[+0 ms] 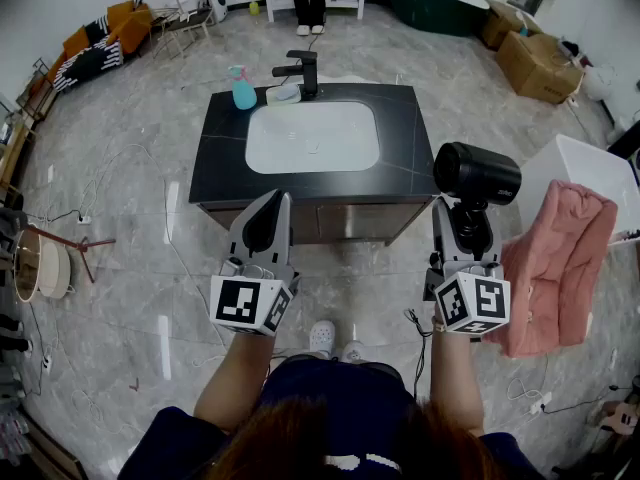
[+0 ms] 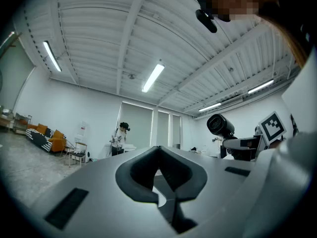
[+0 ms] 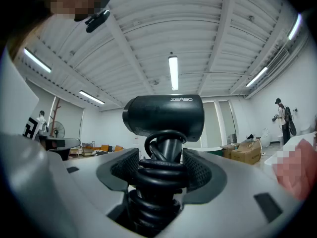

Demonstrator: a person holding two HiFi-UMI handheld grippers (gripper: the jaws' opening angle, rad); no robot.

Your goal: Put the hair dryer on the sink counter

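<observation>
Hair dryer (image 1: 476,173) stands upright in the right gripper (image 1: 462,226), whose jaws clamp wide on its handle and coiled cord (image 3: 159,175), in the air near and right of the counter (image 1: 225,158), not yet set down; the left gripper (image 1: 268,213) is closed and empty.

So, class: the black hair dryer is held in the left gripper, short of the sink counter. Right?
No: the hair dryer is held in the right gripper, short of the sink counter. The right gripper view shows its jaws on the cord-wrapped handle.
</observation>
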